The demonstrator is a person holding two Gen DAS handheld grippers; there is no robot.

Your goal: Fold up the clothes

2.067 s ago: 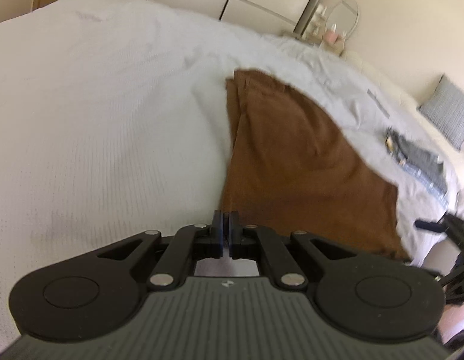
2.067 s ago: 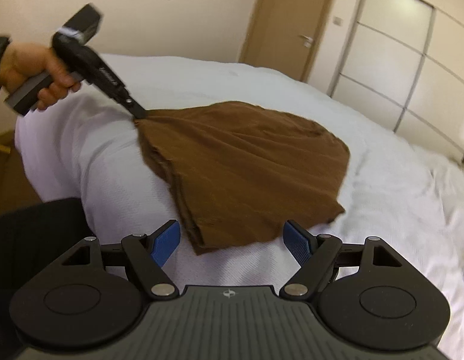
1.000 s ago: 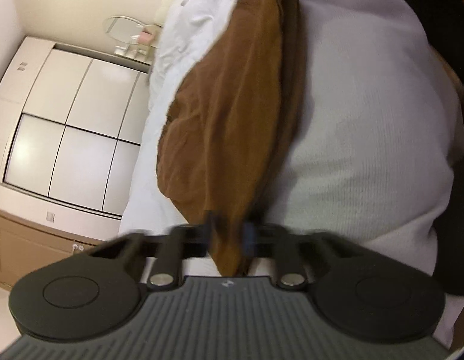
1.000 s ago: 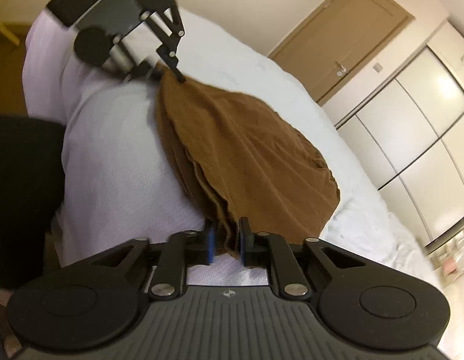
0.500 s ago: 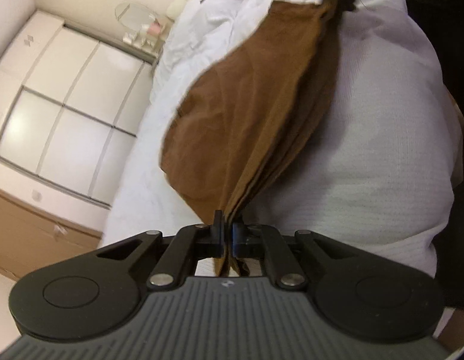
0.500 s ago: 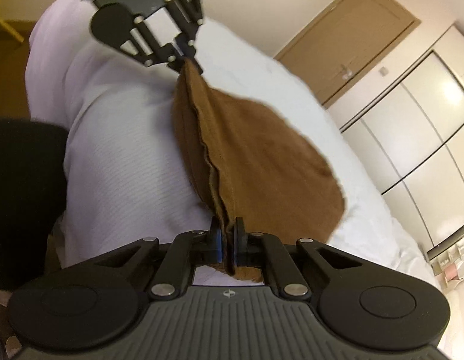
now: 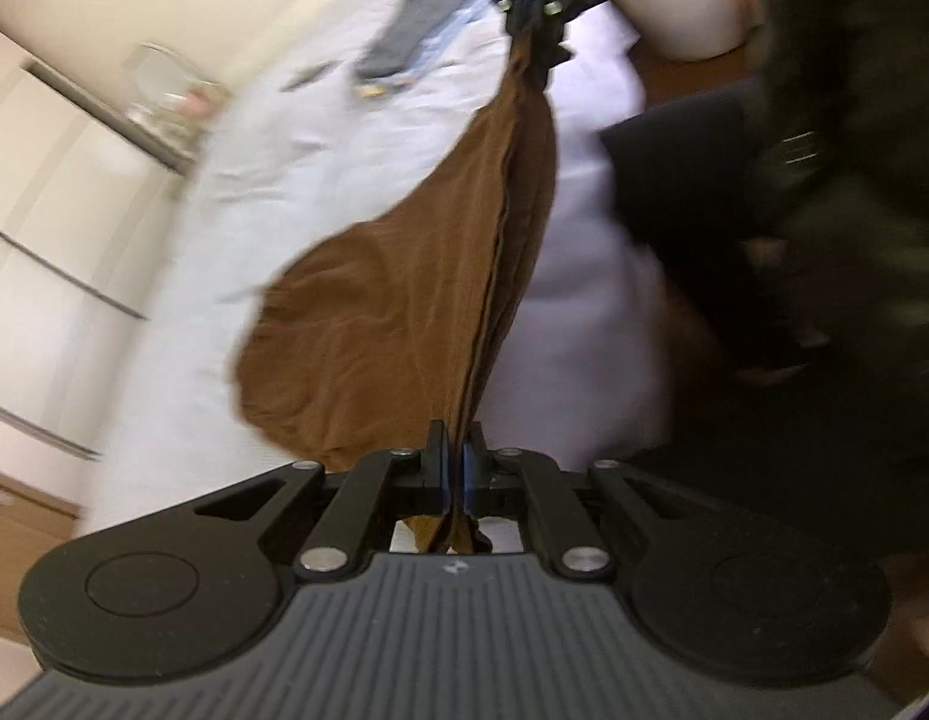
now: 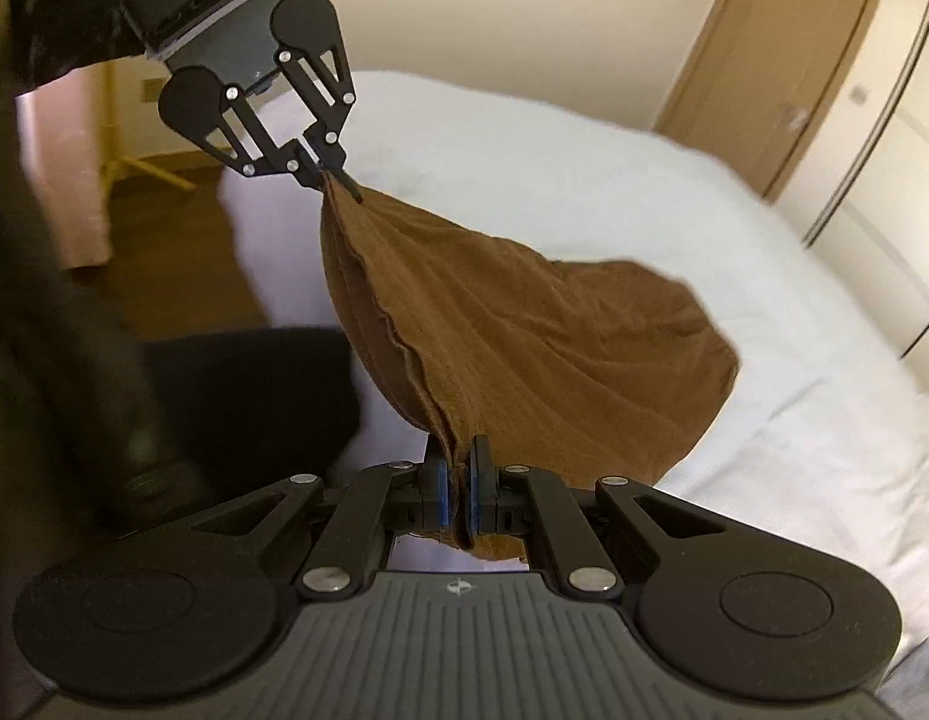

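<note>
Both grippers, left (image 7: 455, 468) and right (image 8: 458, 495), pinch the brown cloth's (image 8: 524, 348) near edge, mid-frame; its far part trails on the bed (image 8: 584, 168). Keep that edge taut and level.

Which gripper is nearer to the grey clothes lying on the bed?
Right. The right gripper holds the far end of the brown garment, close beside the grey clothes; the left gripper grips the opposite end, farther away.
</note>
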